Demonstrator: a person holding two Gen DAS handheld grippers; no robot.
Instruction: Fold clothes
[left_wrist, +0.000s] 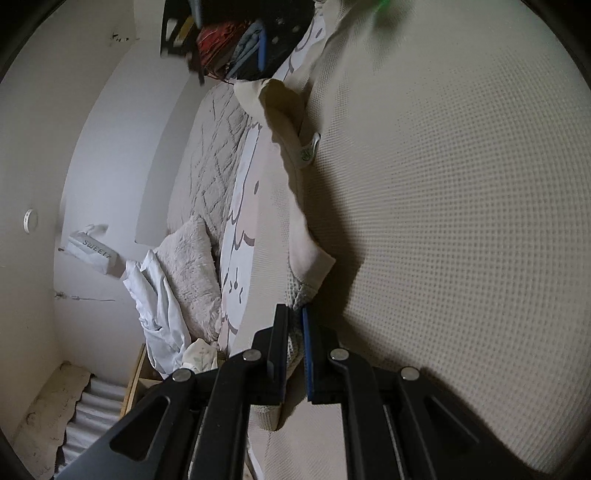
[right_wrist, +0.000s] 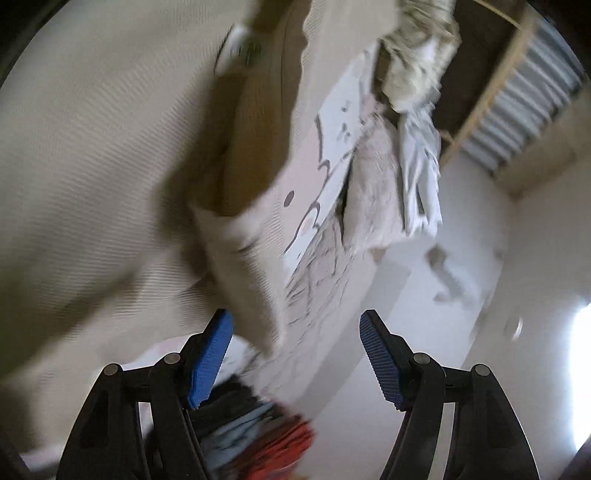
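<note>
The left gripper (left_wrist: 295, 314) has its jaws nearly closed, pinching a ribbed cuff or hem edge of the cream waffle-knit garment (left_wrist: 443, 221), and the cloth runs straight away from the fingertips and fills the right of that view. It looks lifted, or at least bunched, against the bed (left_wrist: 221, 177) with its cartoon-print sheet. A care label (left_wrist: 308, 149) shows on an inner seam further along the fabric, so the inside is partly exposed.

Over on the right wrist view, blurred, the right gripper (right_wrist: 295, 332) is wide open and holding nothing. A sleeve or folded edge of the same garment (right_wrist: 240, 258) hangs just ahead of it, nearer the left finger (right_wrist: 210, 358) than the right; whether it touches that pad I cannot tell.

As for progress: early days, I judge. No neat fold is visible anywhere, and the garment is rumpled rather than spread flat. Only one edge is held. Left to do: get a second hold, flatten it out, make the folds. A pile of other clothes (right_wrist: 266, 443) sits beyond, red and blue among them.
</note>
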